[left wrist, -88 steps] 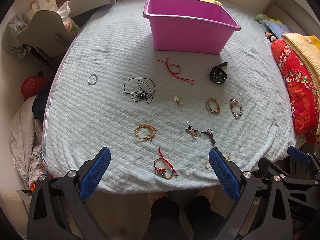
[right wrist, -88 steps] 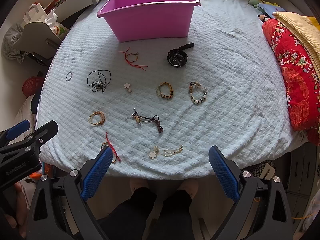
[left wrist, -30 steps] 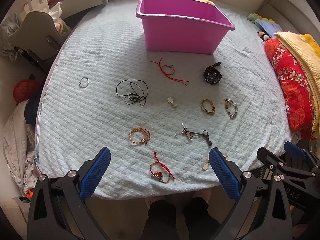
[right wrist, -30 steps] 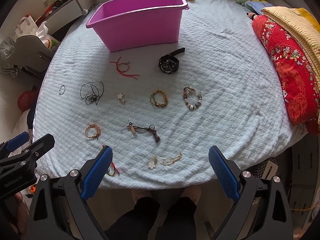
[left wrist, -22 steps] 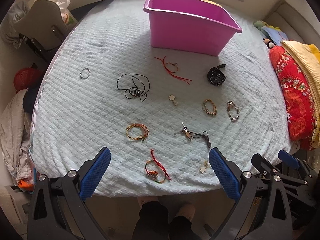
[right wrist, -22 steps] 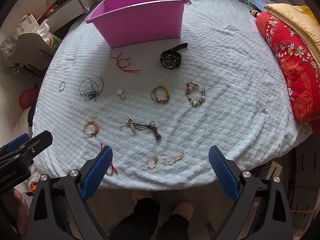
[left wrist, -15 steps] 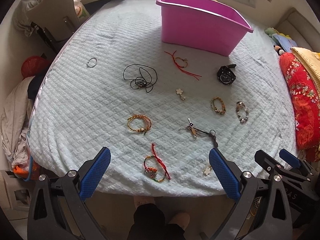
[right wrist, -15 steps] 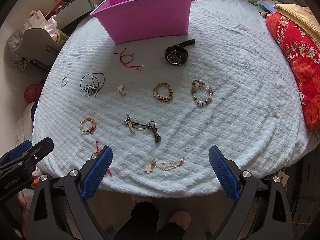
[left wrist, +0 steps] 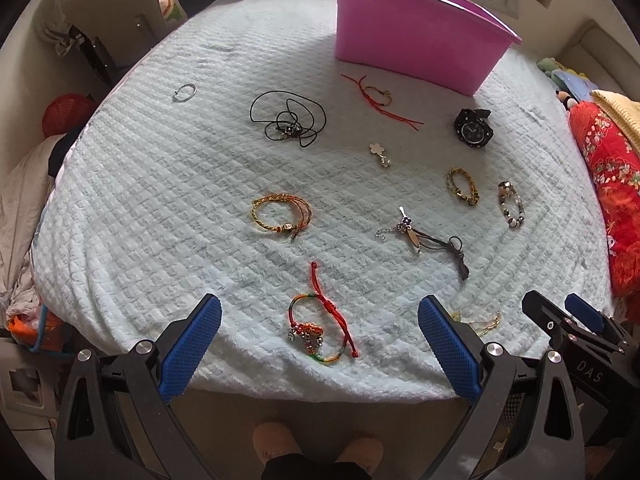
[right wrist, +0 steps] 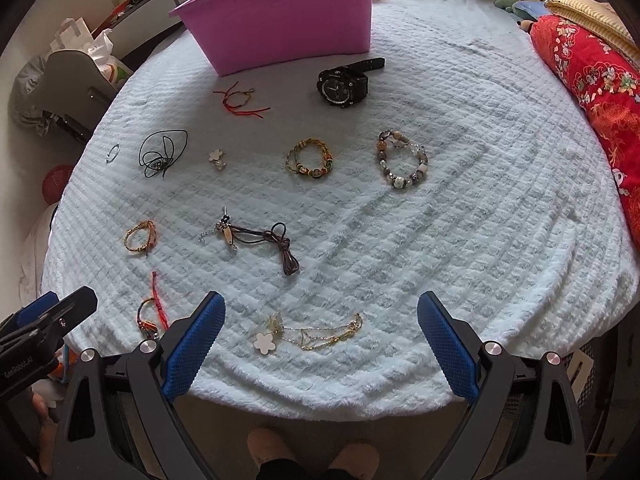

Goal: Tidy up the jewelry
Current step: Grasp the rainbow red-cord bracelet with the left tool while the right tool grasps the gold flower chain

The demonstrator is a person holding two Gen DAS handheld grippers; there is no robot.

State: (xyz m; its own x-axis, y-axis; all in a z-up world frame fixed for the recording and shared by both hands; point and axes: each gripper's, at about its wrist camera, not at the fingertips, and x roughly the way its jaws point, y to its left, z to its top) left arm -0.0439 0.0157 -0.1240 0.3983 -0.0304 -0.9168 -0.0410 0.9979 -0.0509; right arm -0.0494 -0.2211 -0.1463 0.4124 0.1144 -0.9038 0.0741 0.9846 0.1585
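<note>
Between the spread right claw (right wrist: 320, 354) tips, perhaps a gold chain (right wrist: 320, 334).

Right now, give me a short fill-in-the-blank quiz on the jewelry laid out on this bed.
1. The tub at the far end of the bed is ____.
2. The black watch lies on the ____ blanket.
3. Both the left gripper and the right gripper are ____.

Answers: pink; light blue; open
</note>
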